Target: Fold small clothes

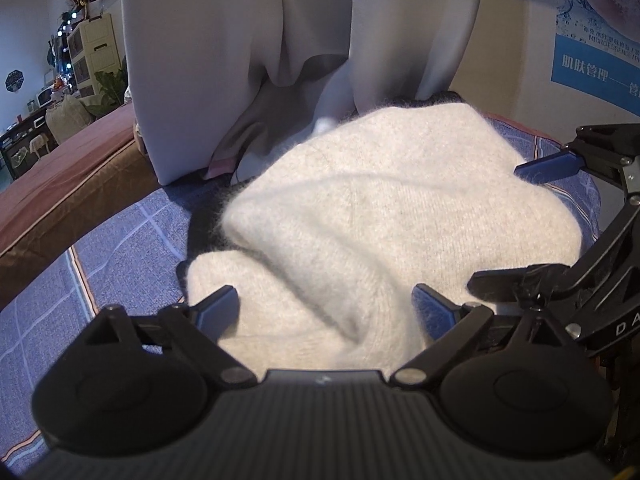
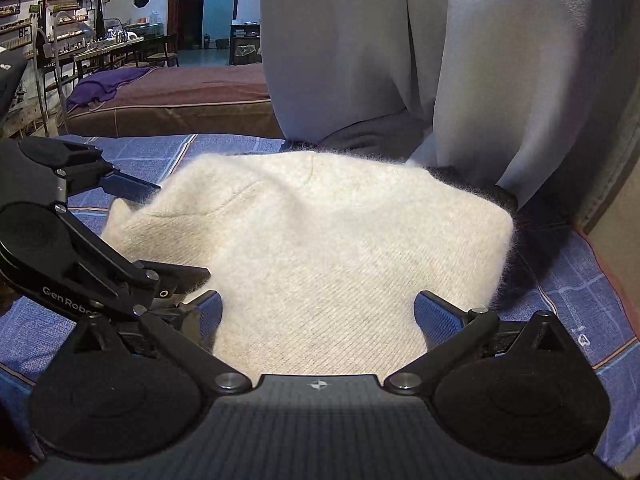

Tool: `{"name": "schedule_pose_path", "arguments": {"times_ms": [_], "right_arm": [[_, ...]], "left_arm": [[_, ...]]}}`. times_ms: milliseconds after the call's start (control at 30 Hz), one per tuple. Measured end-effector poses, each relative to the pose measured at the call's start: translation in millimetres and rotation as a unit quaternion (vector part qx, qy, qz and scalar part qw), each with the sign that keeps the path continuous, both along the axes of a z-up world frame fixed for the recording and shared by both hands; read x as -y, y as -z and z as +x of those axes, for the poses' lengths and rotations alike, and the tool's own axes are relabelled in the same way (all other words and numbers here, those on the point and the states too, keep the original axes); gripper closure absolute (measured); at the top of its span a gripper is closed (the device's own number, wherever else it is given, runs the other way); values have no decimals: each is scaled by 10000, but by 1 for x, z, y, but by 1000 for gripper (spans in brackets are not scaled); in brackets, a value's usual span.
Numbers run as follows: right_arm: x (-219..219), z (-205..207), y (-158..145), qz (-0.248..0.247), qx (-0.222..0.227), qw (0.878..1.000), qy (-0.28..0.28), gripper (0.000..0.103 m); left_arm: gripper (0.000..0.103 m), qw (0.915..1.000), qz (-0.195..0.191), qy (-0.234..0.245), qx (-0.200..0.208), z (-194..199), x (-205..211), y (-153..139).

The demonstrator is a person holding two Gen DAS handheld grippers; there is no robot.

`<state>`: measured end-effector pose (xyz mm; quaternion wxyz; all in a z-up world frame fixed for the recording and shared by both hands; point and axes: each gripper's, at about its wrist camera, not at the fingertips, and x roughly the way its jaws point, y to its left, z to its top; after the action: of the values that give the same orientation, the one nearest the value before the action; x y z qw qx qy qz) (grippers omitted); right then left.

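Sweater (image 2: pixel 320 248) cream, fuzzy knit, folded into bulky bundle on blue checked sheet (image 2: pixel 160 152); dark underside showing. Left tongs (image 1: pixel 326 306) and right tongs (image 2: pixel 318 312) both spread wide, gripping nothing.

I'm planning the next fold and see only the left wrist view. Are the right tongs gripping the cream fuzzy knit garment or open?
Observer: Open. The right tongs straddle the near edge of the cream fuzzy knit garment, with the blue pads apart and not pressing it.
Operator: Is its right-hand edge tidy?
Observer: Not quite. A black fuzzy layer sticks out from under the cream there.
Operator: Is anything lying on the bed behind?
Observer: Yes, a crumpled purple cloth lies on the brown mattress.
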<state>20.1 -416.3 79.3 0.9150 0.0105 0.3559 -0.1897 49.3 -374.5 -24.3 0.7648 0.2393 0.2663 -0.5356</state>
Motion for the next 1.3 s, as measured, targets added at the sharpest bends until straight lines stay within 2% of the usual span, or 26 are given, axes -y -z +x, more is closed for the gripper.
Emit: {"name": "schedule_pose_path", "arguments": {"times_ms": [500,700,933,1300], "right_arm": [[7,1,5,172,-51,9998,-35,0],[4,2,-4,77,39,9999,-75,0],[1,2,-15,-34,156,9999,2,0],[-13,4,-32,-505,-76,9987,-61,0]], "left_arm": [[0,9999,30,-102,38,-1,0,2],[0,9994,-188,-253,149,-5,-14,-14],[0,9987,-236,-375,260,-2,-30,-32],[0,9933,-92,-483,1048,-22,-43,-55]]}}
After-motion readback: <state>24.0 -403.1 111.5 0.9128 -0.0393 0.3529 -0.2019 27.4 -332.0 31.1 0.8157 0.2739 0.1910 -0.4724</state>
